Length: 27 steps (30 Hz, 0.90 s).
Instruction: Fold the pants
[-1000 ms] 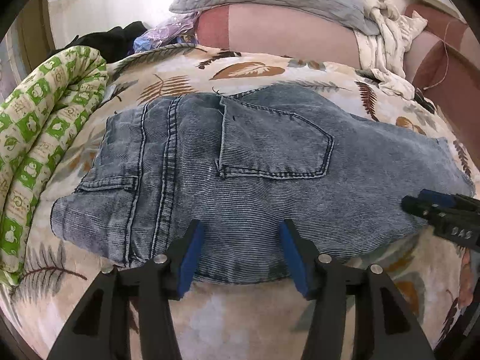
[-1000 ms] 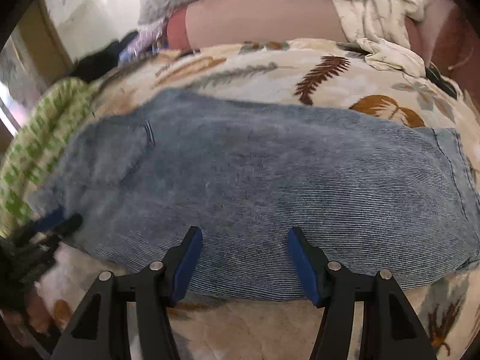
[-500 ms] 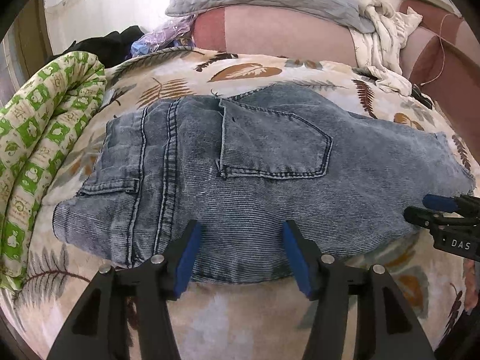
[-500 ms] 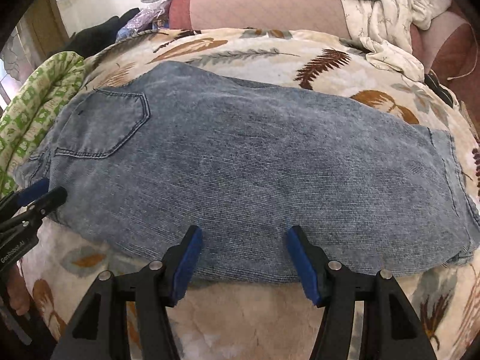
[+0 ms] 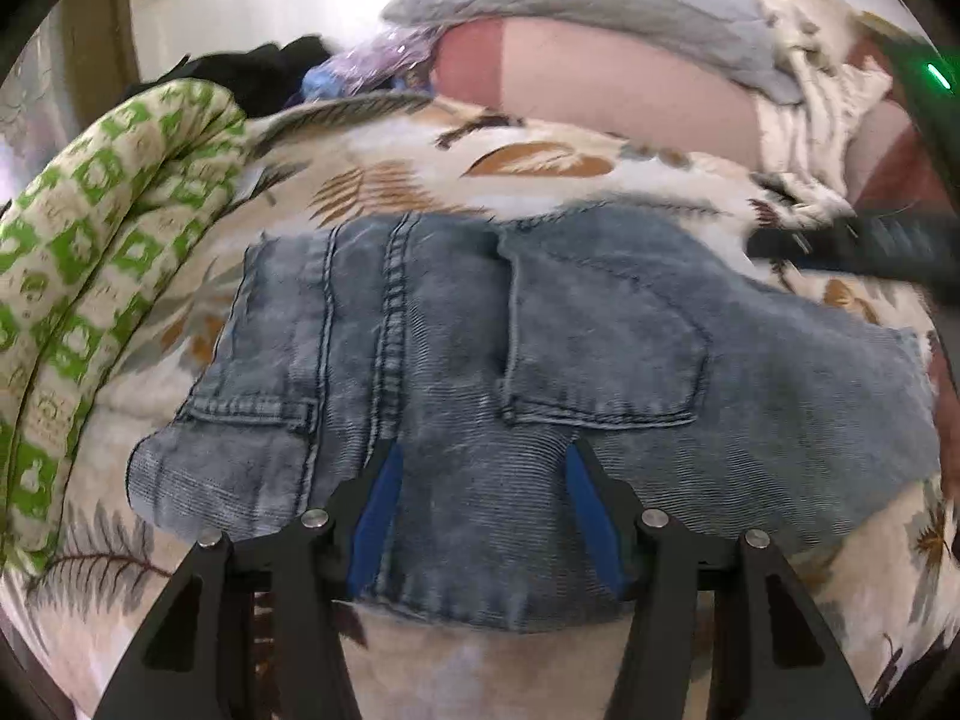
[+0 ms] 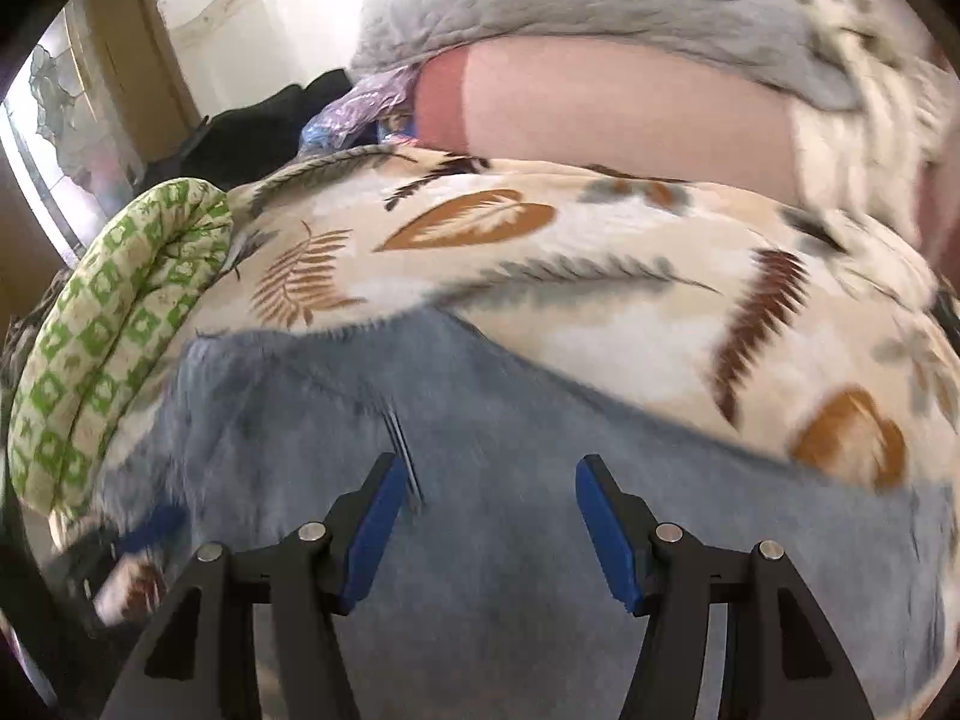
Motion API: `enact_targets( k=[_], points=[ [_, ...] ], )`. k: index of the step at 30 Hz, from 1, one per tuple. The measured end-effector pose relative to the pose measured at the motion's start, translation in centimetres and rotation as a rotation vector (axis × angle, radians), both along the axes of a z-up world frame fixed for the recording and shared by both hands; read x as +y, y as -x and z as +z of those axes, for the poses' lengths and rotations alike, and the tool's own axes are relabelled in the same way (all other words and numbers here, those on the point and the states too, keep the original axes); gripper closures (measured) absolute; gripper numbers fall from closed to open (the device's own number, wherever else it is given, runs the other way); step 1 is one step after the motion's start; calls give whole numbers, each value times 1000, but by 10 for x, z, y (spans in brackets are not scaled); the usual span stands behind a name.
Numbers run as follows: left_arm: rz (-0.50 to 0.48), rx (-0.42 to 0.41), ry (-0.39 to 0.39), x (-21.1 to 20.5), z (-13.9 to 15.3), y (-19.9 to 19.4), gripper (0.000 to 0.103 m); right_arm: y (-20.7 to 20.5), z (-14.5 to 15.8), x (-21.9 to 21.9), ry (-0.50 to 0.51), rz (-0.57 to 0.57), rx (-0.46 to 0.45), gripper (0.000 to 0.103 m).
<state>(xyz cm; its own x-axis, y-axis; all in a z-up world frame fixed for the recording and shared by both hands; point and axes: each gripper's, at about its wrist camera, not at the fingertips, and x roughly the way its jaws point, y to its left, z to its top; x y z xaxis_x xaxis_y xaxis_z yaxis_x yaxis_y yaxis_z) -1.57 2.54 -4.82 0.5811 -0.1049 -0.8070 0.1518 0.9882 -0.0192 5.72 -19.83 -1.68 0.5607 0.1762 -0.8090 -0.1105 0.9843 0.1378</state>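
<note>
Blue-grey denim pants (image 5: 600, 330) lie flat on a leaf-print bedspread (image 5: 540, 162), back pockets up and the waistband toward the left. My left gripper (image 5: 480, 462) hovers open over the near edge of the seat, with cloth under its blue pads but not pinched. In the right wrist view my right gripper (image 6: 487, 474) is open above the same pants (image 6: 750, 480), and the picture is blurred. In the left wrist view the right gripper (image 5: 870, 246) shows as a dark streak past the pants' far right edge. The left gripper (image 6: 138, 534) is a blur at the lower left of the right wrist view.
A rolled green-and-cream quilt (image 5: 90, 240) runs along the left side of the bed. At the far end lie a grey pillow (image 5: 570, 0), a pink bolster (image 5: 600, 78), crumpled white cloth (image 5: 810, 120) and dark clothes (image 5: 258, 72).
The right gripper has swung from the pants' near right edge up and across toward their far side. The left gripper has edged a little forward over the denim.
</note>
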Motion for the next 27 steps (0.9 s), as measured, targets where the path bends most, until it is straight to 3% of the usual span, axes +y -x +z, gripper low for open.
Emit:
enact_targets(
  k=[6,8,9,13,20,24,27],
  points=[
    [13,-4,-25,-3,-2,3,45,-68,-17,22,7,45,81,40],
    [19,3,-22,-2,-2,4,45,-85,-29,25,-5,57,126,48],
    [23,7,-20,-1,-2,4,45,-92,-34,28,10,57,142,60],
    [31,7,-25,-2,-1,8,45,-112,-57,34,83,36,208,73],
    [36,38,-16,2,-5,8,45,-130,-66,46,161,14,186,77],
    [31,33,-23,1,-6,7,44,-137,-62,40,120,-8,195,77],
    [36,27,-14,2,-6,6,45,-121,-40,29,71,-19,110,76]
  ],
)
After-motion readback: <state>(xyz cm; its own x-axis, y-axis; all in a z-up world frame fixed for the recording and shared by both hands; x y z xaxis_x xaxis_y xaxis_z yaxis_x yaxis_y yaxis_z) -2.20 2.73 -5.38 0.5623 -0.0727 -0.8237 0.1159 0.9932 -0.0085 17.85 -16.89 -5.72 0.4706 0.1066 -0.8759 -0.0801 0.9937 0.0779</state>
